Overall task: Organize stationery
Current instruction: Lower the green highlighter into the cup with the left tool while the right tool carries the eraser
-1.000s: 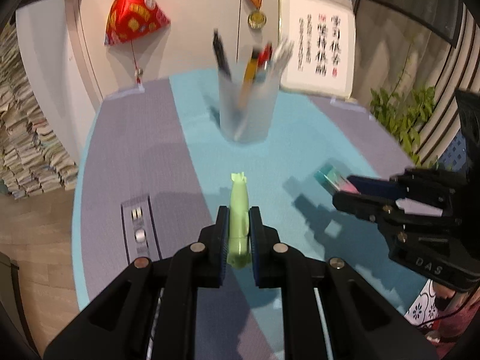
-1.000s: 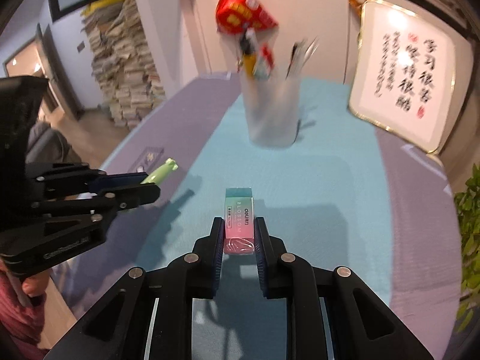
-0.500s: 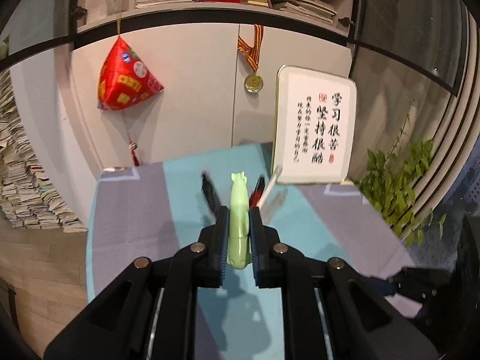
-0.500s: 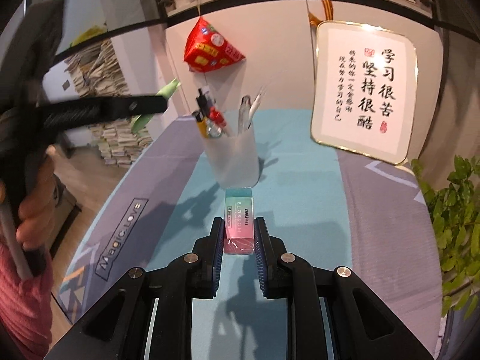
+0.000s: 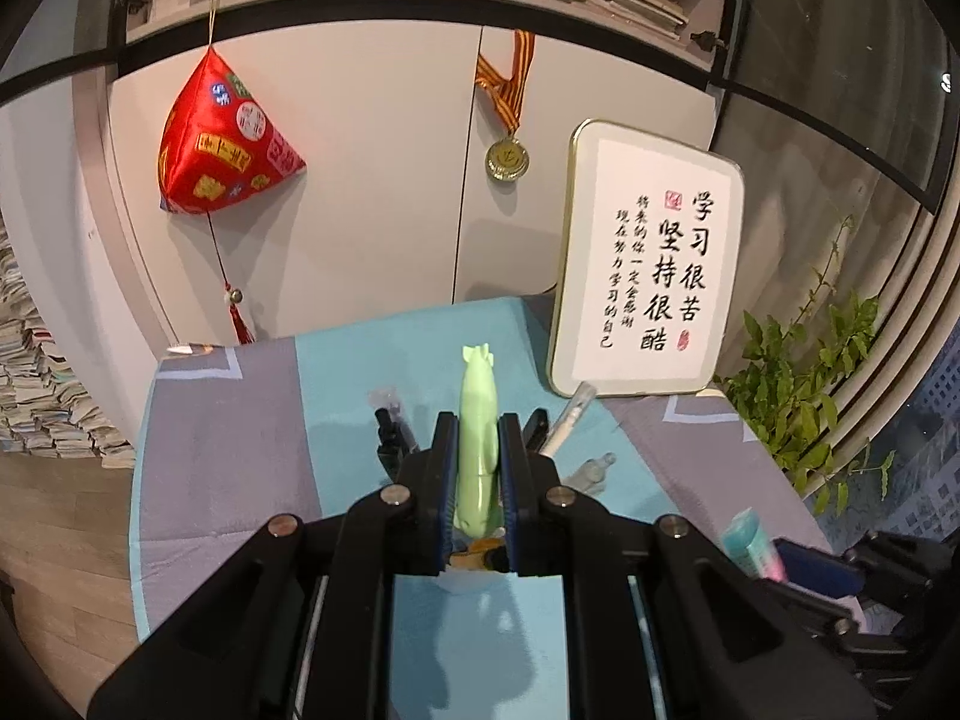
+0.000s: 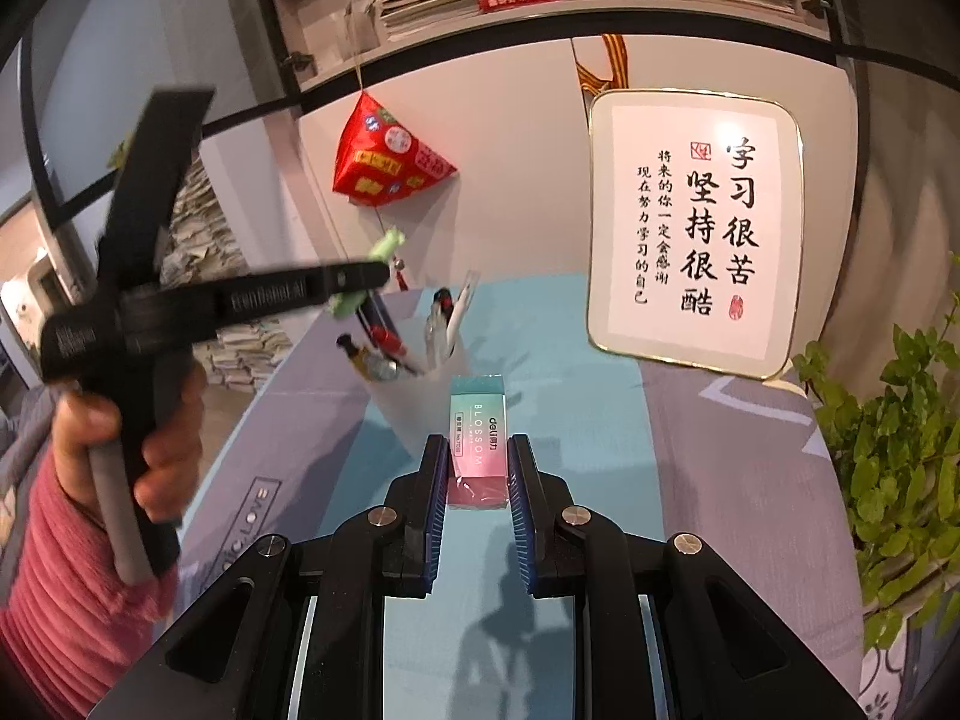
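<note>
With the green pen (image 5: 478, 432) pinched between the left gripper (image 5: 477, 450) fingers above the pen cup (image 6: 414, 402), and the eraser (image 6: 478, 444) clamped in the right gripper (image 6: 478, 462), the pen should be lowered tip-first into the cup.

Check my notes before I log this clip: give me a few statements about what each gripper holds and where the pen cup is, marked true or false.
1. The left gripper is shut on a green pen. True.
2. The right gripper is empty. False: it is shut on an eraser.
3. The pen cup already has pens in it. True.
4. The eraser lies on the table. False: it is held above it.
5. The framed calligraphy lies flat. False: it stands upright.
</note>
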The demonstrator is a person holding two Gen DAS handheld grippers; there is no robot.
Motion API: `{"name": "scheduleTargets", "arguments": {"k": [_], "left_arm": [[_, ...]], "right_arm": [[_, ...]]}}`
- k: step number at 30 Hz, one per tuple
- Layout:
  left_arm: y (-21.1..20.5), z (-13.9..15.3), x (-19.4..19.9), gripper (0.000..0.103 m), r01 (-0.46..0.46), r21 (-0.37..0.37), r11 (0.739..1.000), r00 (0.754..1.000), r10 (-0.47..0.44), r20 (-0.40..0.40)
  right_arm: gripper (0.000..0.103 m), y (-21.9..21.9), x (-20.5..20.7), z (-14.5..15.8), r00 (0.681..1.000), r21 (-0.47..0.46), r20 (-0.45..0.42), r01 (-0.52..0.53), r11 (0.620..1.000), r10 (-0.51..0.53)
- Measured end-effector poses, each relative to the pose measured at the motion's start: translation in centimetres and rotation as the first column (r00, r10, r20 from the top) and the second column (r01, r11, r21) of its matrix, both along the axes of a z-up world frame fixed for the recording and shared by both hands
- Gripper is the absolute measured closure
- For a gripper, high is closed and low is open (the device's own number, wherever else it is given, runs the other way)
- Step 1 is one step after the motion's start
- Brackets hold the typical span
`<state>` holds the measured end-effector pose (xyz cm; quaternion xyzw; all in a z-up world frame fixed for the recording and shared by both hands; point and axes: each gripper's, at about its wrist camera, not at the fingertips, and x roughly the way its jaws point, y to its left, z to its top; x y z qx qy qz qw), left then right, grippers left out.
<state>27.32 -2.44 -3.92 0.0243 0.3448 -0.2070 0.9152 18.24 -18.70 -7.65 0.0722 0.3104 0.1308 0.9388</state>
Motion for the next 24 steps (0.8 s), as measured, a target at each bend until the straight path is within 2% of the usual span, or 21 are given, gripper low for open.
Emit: {"name": "scheduleTargets", "arguments": {"k": [14, 24], "left_arm": [[-0.2, -1.7, 0.9, 0.091, 0.001, 0.012, 1.0, 1.0, -0.001, -0.031], [-0.1, -1.8, 0.7, 0.091, 0.0, 0.014, 1.0, 1.0, 0.0, -0.03]], "right_arm": [[0.083, 0.3, 0.7, -0.5, 1.0, 0.013, -0.014, -0.007, 1.0, 0.007], [0.082, 0.1, 0.7, -0.7, 1.0, 0.028, -0.026, -0.008, 1.0, 0.008]]}}
